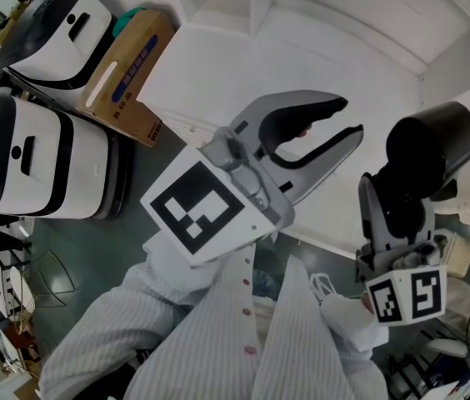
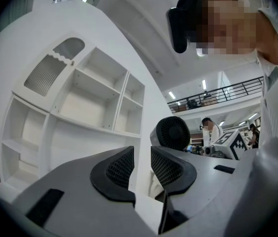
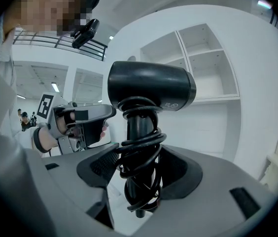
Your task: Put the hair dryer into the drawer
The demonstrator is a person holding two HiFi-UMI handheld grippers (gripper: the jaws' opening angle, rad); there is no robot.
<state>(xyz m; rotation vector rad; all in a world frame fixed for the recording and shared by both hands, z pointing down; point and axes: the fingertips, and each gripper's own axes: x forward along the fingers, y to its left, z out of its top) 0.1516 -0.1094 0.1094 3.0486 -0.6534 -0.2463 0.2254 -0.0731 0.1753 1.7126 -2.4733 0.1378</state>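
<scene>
Hair dryer (image 3: 151, 88) carriage is the step in hand, by my reading. The black dryer stands upright in the right gripper (image 3: 139, 168), whose fingers (image 3: 99, 167) pinch its handle low down, where the cord (image 3: 140, 147) is wound round it in several loops. In the head view the same dryer (image 1: 432, 140) sits at the right of the frame above the right gripper (image 1: 397, 223), held in the air and touching nothing else. The left gripper (image 1: 350, 117) is at the middle of that frame, just left of the dryer and apart from it. Its fingers (image 1: 302, 105) are spread with nothing between them. The left gripper view agrees: a gap shows between the two ribbed pads (image 2: 119, 167), and beyond them only the white shelf unit (image 2: 92, 90) and the dryer's round grille (image 2: 173, 132). No drawer can be picked out in any view; the shelf unit shows open compartments only. So the grasp looks done and the putting away not yet begun. The next move calls for bringing the drawer into sight. If it proves shut, the free left gripper seems the natural one to pull it out while the right holds the dryer steady. The dryer would then probably need laying on its side, with the cord loops clear of the drawer's edge before the fingers let go.
</scene>
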